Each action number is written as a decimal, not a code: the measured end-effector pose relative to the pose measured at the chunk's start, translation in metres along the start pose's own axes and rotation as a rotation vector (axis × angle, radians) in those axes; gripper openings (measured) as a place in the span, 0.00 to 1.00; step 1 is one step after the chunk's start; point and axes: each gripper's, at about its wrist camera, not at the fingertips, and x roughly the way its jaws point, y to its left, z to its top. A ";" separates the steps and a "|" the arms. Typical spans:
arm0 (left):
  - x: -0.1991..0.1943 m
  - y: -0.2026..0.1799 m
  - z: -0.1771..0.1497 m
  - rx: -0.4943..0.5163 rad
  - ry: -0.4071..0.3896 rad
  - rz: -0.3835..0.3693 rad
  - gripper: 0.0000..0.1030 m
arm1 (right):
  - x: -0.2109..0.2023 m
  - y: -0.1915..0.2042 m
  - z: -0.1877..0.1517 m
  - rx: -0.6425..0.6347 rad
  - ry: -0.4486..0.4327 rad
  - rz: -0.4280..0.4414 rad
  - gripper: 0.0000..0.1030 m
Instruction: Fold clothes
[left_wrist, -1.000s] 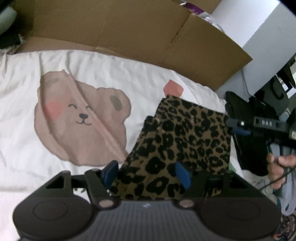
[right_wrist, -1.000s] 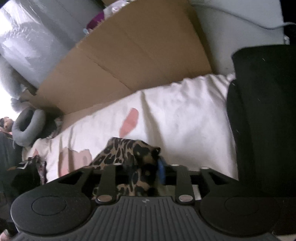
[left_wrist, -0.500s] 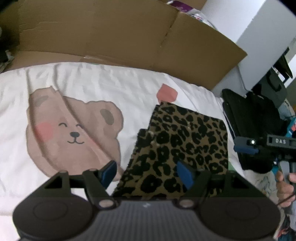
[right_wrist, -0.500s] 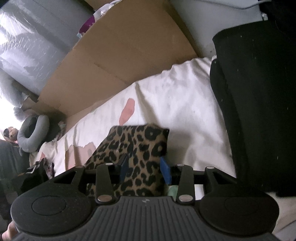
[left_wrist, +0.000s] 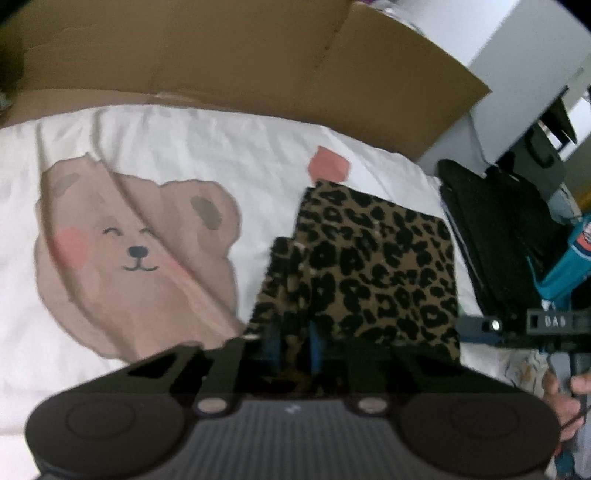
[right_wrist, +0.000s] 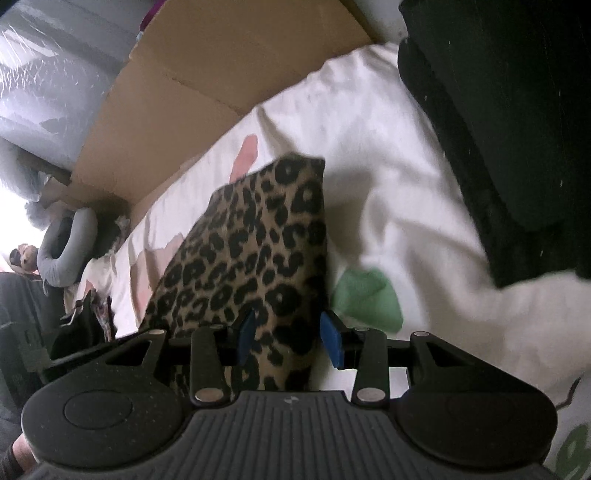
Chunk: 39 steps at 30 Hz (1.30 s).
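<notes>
A folded leopard-print garment (left_wrist: 373, 266) lies on a white bed sheet with a bear print (left_wrist: 129, 251). My left gripper (left_wrist: 293, 349) has its blue pads close together on the garment's near left edge. In the right wrist view the same garment (right_wrist: 251, 251) lies flat, and my right gripper (right_wrist: 288, 338) is open with its blue pads on either side of the garment's near corner, not pinching it. The right gripper also shows at the right edge of the left wrist view (left_wrist: 517, 325).
A brown cardboard sheet (left_wrist: 229, 59) stands along the far side of the bed. A black cloth pile (right_wrist: 509, 110) lies at the right end of the bed. A grey neck pillow (right_wrist: 66, 243) lies at the far left.
My left gripper has shut from wide open onto the garment's near edge. My right gripper has opened further and let go of the garment, which has settled flatter on the sheet.
</notes>
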 end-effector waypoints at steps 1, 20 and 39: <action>0.000 0.003 0.000 -0.015 0.002 -0.009 0.14 | 0.001 0.000 -0.003 0.003 0.006 0.003 0.44; -0.007 0.006 -0.007 -0.025 0.013 0.040 0.10 | 0.016 0.000 -0.015 0.047 0.042 0.056 0.21; -0.002 0.008 -0.009 -0.118 0.044 0.034 0.10 | 0.036 0.012 0.022 0.043 0.019 0.091 0.04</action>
